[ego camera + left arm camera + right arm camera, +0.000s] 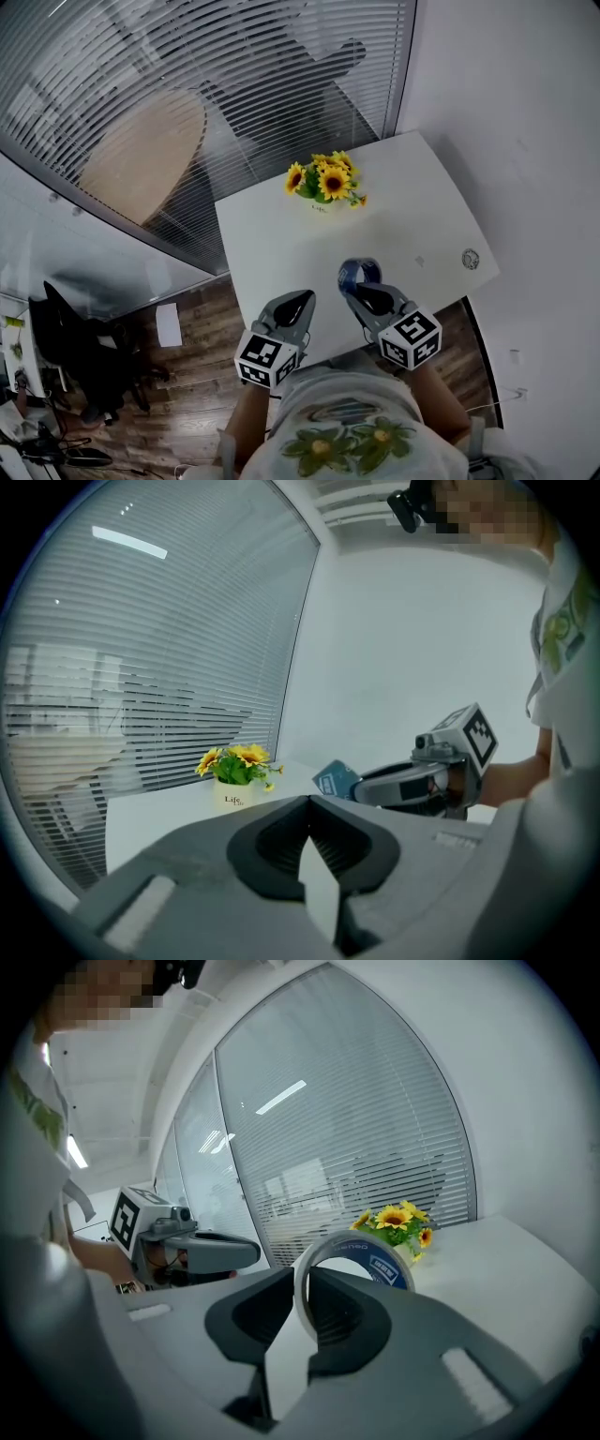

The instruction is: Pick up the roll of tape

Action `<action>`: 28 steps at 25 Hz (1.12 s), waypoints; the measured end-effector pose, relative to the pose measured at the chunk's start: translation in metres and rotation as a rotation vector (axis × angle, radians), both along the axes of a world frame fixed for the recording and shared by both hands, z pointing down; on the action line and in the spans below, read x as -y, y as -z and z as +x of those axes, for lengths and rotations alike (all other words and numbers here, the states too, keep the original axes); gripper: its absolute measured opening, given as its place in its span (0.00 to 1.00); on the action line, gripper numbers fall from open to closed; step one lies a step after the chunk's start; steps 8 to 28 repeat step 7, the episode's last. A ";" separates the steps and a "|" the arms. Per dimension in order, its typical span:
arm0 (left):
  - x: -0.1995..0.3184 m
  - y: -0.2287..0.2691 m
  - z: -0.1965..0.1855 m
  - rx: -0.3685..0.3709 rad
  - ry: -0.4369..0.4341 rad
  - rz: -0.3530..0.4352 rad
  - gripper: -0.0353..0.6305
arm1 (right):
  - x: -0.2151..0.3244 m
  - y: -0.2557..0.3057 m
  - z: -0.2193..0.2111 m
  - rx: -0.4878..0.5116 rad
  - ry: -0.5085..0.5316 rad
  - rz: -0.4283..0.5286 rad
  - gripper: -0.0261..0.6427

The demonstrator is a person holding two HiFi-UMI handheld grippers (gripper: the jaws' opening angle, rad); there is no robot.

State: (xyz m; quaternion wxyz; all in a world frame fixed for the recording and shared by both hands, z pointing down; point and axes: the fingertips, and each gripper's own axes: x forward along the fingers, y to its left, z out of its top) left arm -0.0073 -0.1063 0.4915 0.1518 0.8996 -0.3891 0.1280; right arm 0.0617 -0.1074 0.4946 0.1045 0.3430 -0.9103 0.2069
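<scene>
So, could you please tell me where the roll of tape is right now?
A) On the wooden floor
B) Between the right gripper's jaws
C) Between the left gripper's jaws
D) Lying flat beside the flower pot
B: in the right gripper view the roll of tape stands on edge with its wall pinched between the jaws of the right gripper, while the left gripper has its jaws together on nothing.

Grey, black-lined left gripper, right gripper; black-white marker cubes; white shirt, green-yellow flower print.
</scene>
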 end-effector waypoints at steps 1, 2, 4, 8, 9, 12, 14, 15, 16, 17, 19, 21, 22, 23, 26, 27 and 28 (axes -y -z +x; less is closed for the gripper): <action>0.000 0.000 0.000 0.001 -0.002 0.000 0.06 | 0.000 0.000 0.000 0.001 -0.001 0.000 0.11; 0.000 0.000 0.000 0.001 -0.003 -0.002 0.06 | 0.000 0.001 -0.001 0.002 -0.001 0.000 0.11; -0.002 -0.001 -0.003 0.003 -0.004 -0.006 0.06 | 0.000 0.002 -0.002 0.000 -0.001 0.000 0.11; -0.004 -0.001 -0.007 0.005 -0.004 -0.010 0.06 | -0.002 0.003 -0.005 -0.012 -0.002 0.003 0.11; -0.004 -0.001 -0.007 0.005 -0.004 -0.010 0.06 | -0.002 0.003 -0.005 -0.012 -0.002 0.003 0.11; -0.004 -0.001 -0.007 0.005 -0.004 -0.010 0.06 | -0.002 0.003 -0.005 -0.012 -0.002 0.003 0.11; -0.004 -0.001 -0.007 0.005 -0.004 -0.010 0.06 | -0.002 0.003 -0.005 -0.012 -0.002 0.003 0.11; -0.004 -0.001 -0.007 0.005 -0.004 -0.010 0.06 | -0.002 0.003 -0.005 -0.012 -0.002 0.003 0.11; -0.004 -0.001 -0.007 0.005 -0.004 -0.010 0.06 | -0.002 0.003 -0.005 -0.012 -0.002 0.003 0.11; -0.004 -0.001 -0.007 0.005 -0.004 -0.010 0.06 | -0.002 0.003 -0.005 -0.012 -0.002 0.003 0.11; -0.004 -0.001 -0.007 0.005 -0.004 -0.010 0.06 | -0.002 0.003 -0.005 -0.012 -0.002 0.003 0.11; -0.004 -0.001 -0.007 0.005 -0.004 -0.010 0.06 | -0.002 0.003 -0.005 -0.012 -0.002 0.003 0.11; -0.004 -0.001 -0.007 0.005 -0.004 -0.010 0.06 | -0.002 0.003 -0.005 -0.012 -0.002 0.003 0.11; -0.004 -0.001 -0.007 0.005 -0.004 -0.010 0.06 | -0.002 0.003 -0.005 -0.012 -0.002 0.003 0.11; -0.004 -0.001 -0.007 0.005 -0.004 -0.010 0.06 | -0.002 0.003 -0.005 -0.012 -0.002 0.003 0.11; -0.004 -0.001 -0.007 0.005 -0.004 -0.010 0.06 | -0.002 0.003 -0.005 -0.012 -0.002 0.003 0.11; -0.004 -0.001 -0.007 0.005 -0.004 -0.010 0.06 | -0.002 0.003 -0.005 -0.012 -0.002 0.003 0.11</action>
